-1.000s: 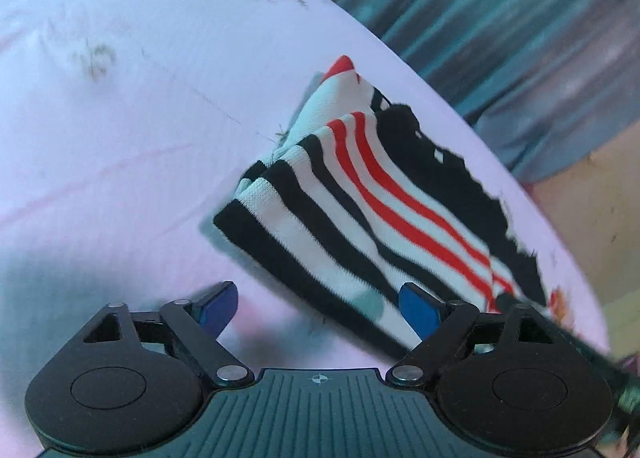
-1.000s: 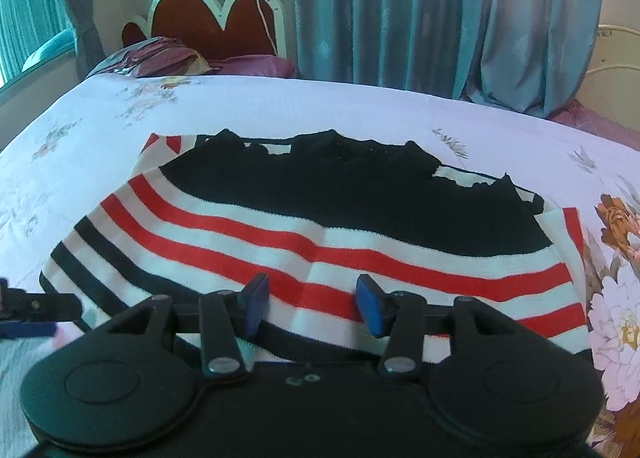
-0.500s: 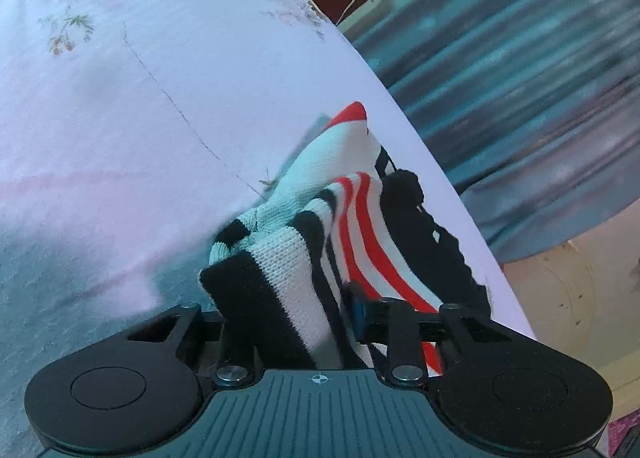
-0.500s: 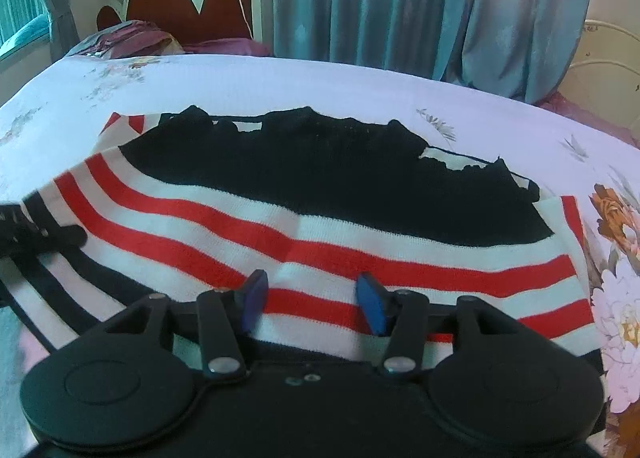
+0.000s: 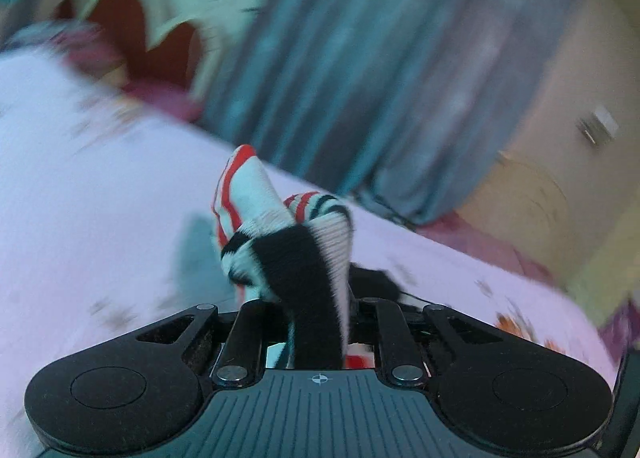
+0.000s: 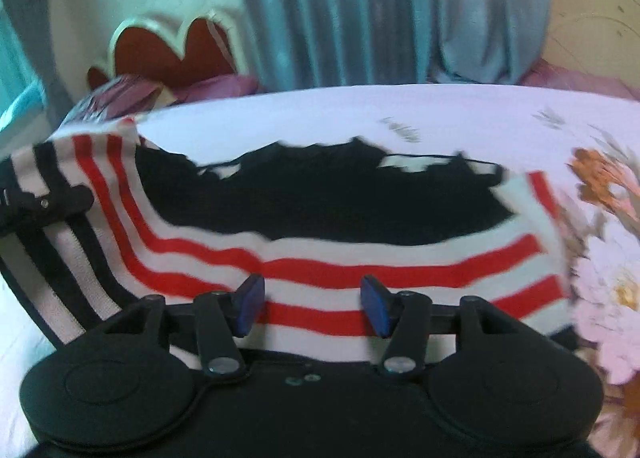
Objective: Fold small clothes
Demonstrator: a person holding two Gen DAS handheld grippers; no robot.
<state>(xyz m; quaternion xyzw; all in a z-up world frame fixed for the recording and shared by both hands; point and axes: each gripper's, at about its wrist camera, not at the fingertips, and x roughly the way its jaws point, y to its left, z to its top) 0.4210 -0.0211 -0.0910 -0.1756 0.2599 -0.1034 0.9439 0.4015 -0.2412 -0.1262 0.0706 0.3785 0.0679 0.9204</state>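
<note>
On the bed [image 6: 460,114], spread over the pale flowered sheet well short of the heart-shaped headboard [image 6: 176,46], lies the striped sweater [image 6: 320,250]: a knitted thing in black, white and red bands. Its left end is off the sheet. The left hand-held gripper [image 5: 316,322] has just been closing and is clenched on a bunched fold of that end, black and white knit squeezed between its jaws, with the rest of the corner drooping away from it toward the headboard side. The right hand-held gripper [image 6: 312,306] hangs over the near hem of the sweater with its blue pads apart and nothing pinched between them; whether the pads touch the cloth I cannot tell.

By the look of it the sweater is light, soft and limp. It sags wherever it is not held and will crease along any line it is dragged over. Ribbed knit grips well, so slipping seems unlikely, but it stretches, and a pull from one corner alone would skew the stripes. The hem edge and the corners look like the best places to take hold.
</note>
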